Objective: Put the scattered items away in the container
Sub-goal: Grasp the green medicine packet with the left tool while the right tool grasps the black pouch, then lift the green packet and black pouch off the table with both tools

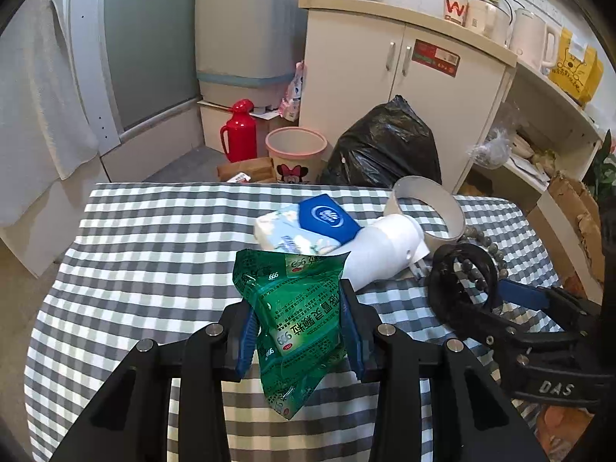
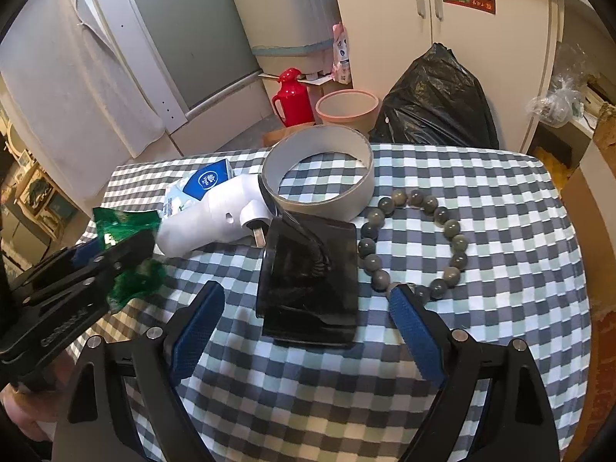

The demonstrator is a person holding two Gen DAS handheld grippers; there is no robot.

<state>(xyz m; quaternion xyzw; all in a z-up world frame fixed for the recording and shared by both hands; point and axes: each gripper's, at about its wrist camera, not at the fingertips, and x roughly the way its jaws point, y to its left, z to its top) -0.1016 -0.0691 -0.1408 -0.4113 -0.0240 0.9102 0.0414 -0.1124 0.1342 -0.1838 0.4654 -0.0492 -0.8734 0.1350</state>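
Note:
My left gripper point(image 1: 298, 304) is shut on a green sachet pack point(image 1: 304, 319), held above the checked table point(image 1: 154, 238). The same gripper point(image 2: 115, 254) and green pack point(image 2: 127, 227) show at the left of the right wrist view. My right gripper point(image 2: 308, 304) stands open, its blue pads either side of a glossy black container point(image 2: 308, 292) lying on its side; contact is not visible. Behind it lie a white tape roll point(image 2: 362, 188), a white plug-in device point(image 2: 208, 227), a blue tissue pack point(image 2: 208, 181) and a grey bead bracelet point(image 2: 454, 238).
Beyond the table's far edge, on the floor, are a black rubbish bag point(image 1: 385, 142), a pink bin point(image 1: 296, 150) and a red flask point(image 1: 239, 133). A white cabinet point(image 1: 369, 65) stands behind them. A hand point(image 2: 23, 415) holds the left gripper's handle.

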